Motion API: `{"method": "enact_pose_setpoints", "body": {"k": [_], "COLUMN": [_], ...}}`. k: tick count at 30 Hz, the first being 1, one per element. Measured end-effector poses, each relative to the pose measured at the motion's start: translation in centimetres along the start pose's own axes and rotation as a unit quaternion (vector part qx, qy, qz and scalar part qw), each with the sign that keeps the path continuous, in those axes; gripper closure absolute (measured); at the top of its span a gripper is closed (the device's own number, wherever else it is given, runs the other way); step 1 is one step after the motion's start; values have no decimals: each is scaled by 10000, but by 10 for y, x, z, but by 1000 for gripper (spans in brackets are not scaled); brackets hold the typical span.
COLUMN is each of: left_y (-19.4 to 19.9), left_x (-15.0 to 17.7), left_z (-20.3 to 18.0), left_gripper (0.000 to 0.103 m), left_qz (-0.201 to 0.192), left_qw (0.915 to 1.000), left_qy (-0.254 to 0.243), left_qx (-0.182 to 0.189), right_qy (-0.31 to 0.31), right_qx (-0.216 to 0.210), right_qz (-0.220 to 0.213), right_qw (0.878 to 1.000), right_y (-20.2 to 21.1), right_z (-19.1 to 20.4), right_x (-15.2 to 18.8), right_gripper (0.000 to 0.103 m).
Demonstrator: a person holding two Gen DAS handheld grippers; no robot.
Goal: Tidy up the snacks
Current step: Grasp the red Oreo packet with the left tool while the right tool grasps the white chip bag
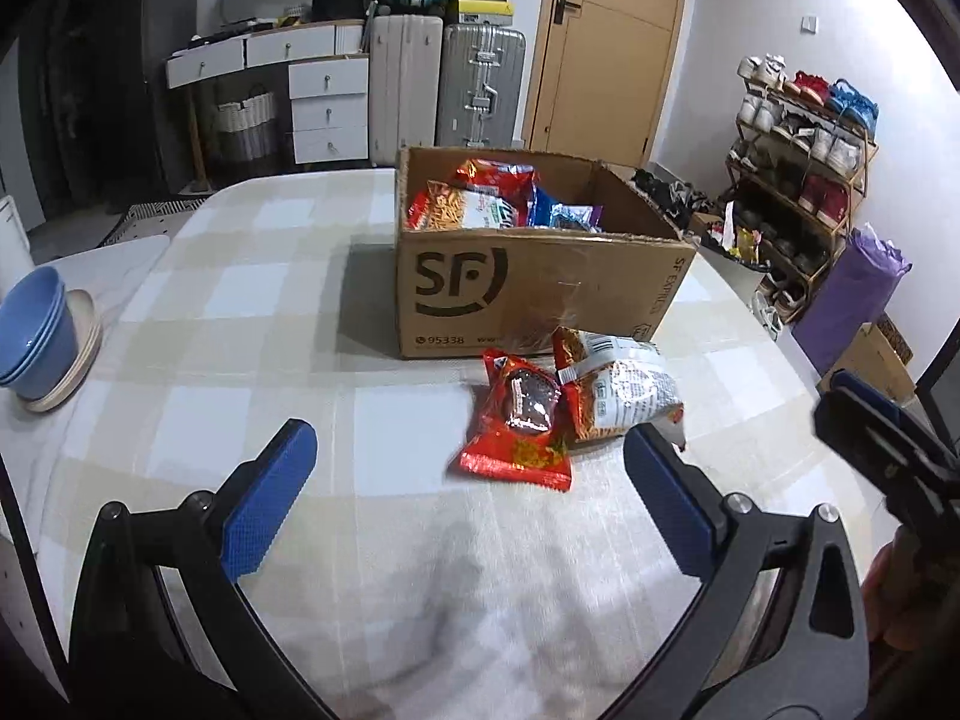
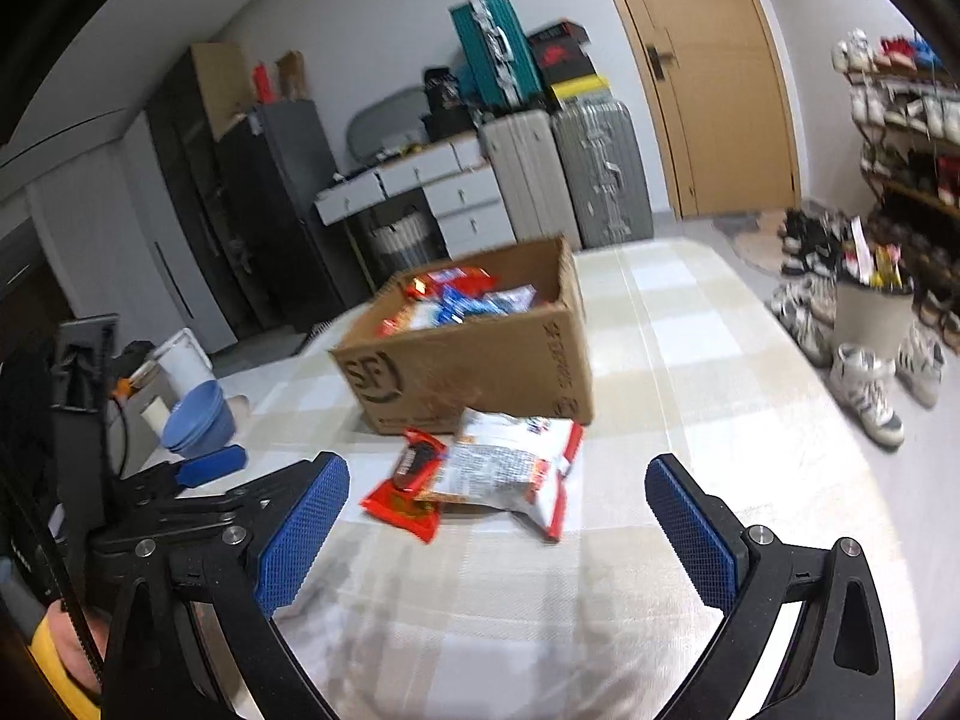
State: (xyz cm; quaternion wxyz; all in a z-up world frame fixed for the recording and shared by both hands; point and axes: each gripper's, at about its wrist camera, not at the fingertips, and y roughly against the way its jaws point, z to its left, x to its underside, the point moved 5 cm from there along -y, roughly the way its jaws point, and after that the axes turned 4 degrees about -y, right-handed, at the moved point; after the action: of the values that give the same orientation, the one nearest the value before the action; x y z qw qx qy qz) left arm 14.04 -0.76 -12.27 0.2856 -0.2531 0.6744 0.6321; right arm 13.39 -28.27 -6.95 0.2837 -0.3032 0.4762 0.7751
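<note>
Two snack packets lie on the desk (image 1: 240, 324) in your left wrist view, just in front of the cardboard box (image 1: 528, 294): a red packet (image 1: 519, 420) and an orange-and-white bag (image 1: 618, 390) that overlaps its right edge. The box stands toward the desk's far edge and already holds several snacks. Your left hand-held gripper (image 1: 468, 498) hangs above the cloth with its jaws spread wide and nothing in them.

From your right wrist view, the right hand-held gripper (image 2: 498, 525) is likewise wide open and empty, near the same pair; the white bag (image 2: 510, 471) lies partly on top of the red packet (image 2: 408, 492). That overlap is your risk: close on one and you may drag or pinch the other. Both packets look slick and crinkly, so a shallow pinch at a corner could slip. Both grippers aimed at one spot could also collide.
</note>
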Motion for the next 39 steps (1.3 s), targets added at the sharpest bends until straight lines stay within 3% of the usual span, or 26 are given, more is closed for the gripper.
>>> {"method": "enact_pose_setpoints", "body": {"k": [2,7,18,25,28,29,32,39], "left_y": [-17,-46,-104,-132,-136,-139,-142,-150], "left_x": [-2,-3,-4,-3,-3,-3,-4,-2], "left_z": [-2,1,0,-3,-4,-4,0,5], "left_gripper": [1,1,1,1,1,1,1,1], "left_qz": [62,276,648,800,822,827,849,893], "left_qw": [10000,9996,9979,9968,9966,9966,9964,9959], "left_qy": [-2,70,-17,-6,1,10,48,112], "left_qx": [17,-50,-91,-50,-43,-51,-41,14], "right_qy": [-109,-579,-529,-431,-244,-208,-167,-283], "right_qx": [116,-73,-168,115,184,156,84,-146], "right_qz": [177,650,1262,1479,1447,1443,1464,1343], "right_qw": [9997,9962,9904,9880,9890,9892,9891,9904], "right_y": [-20,-64,-127,-151,-155,-156,-157,-147], "right_z": [-13,-33,-18,-14,-9,-7,-5,-8], "right_x": [-1,-4,-4,4,6,6,5,10], "right_gripper": [2,2,2,3,9,20,30,41]}}
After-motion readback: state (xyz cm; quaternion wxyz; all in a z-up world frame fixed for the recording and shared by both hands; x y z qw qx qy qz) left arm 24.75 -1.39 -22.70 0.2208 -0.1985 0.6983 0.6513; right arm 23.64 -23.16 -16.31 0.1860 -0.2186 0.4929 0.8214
